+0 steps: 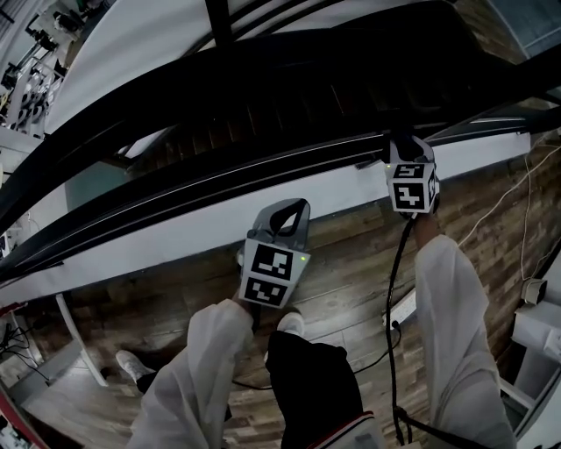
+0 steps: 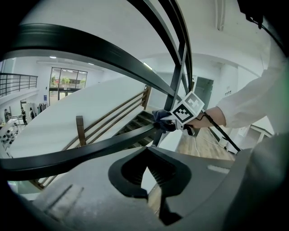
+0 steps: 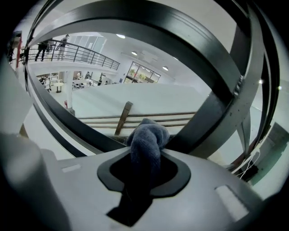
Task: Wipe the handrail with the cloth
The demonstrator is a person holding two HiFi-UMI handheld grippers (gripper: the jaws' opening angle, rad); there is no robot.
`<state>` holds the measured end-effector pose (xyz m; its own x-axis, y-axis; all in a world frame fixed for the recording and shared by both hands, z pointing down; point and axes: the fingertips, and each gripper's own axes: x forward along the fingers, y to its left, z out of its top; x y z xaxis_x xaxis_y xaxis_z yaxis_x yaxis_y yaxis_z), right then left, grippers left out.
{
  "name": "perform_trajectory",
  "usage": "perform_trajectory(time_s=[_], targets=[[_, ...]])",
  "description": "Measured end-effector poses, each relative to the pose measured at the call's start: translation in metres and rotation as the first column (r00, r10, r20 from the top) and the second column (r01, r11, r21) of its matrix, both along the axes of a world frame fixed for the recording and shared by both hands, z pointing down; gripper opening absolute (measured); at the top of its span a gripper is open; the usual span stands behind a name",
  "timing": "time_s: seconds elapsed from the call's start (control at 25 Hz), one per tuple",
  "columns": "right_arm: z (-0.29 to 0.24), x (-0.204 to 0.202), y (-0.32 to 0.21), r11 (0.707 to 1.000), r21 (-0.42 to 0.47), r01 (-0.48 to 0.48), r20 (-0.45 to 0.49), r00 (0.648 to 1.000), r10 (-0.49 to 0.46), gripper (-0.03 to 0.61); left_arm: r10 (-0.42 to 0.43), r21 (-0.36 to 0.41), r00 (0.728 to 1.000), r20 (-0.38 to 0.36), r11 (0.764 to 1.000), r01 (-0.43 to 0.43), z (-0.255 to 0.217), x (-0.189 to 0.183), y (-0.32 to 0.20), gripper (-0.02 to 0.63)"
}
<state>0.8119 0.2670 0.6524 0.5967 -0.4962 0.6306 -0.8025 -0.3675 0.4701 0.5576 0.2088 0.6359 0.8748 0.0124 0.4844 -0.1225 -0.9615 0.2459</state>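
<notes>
A dark curved handrail (image 1: 219, 131) crosses the head view from lower left to upper right, with a thinner dark rail (image 1: 175, 188) below it. My right gripper (image 1: 401, 147) is up against the thinner rail, shut on a grey-blue cloth (image 3: 146, 140). The cloth's bunched end touches the rail (image 3: 76, 131). From the left gripper view the cloth (image 2: 161, 120) shows pressed on the rail (image 2: 90, 151) beside an upright post. My left gripper (image 1: 289, 215) hangs below the rail, apart from it, jaws together and empty (image 2: 146, 173).
An upright post (image 1: 219, 22) rises from the railing. A white ledge (image 1: 175, 241) runs under the rails above a wooden floor (image 1: 351, 263). Wooden stairs (image 2: 135, 122) descend beyond. A black cable (image 1: 396, 289) hangs from the right gripper, and white furniture (image 1: 539, 333) stands at the right.
</notes>
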Motion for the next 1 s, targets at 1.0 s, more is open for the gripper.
perform_trajectory(time_s=[1.0], targets=[[-0.085,-0.437,-0.177,0.97,0.118,0.213,0.156,0.961,-0.23,0.089,-0.257,0.001,0.965,0.051,0.966,0.257,-0.078,-0.367,-0.182,0.002]])
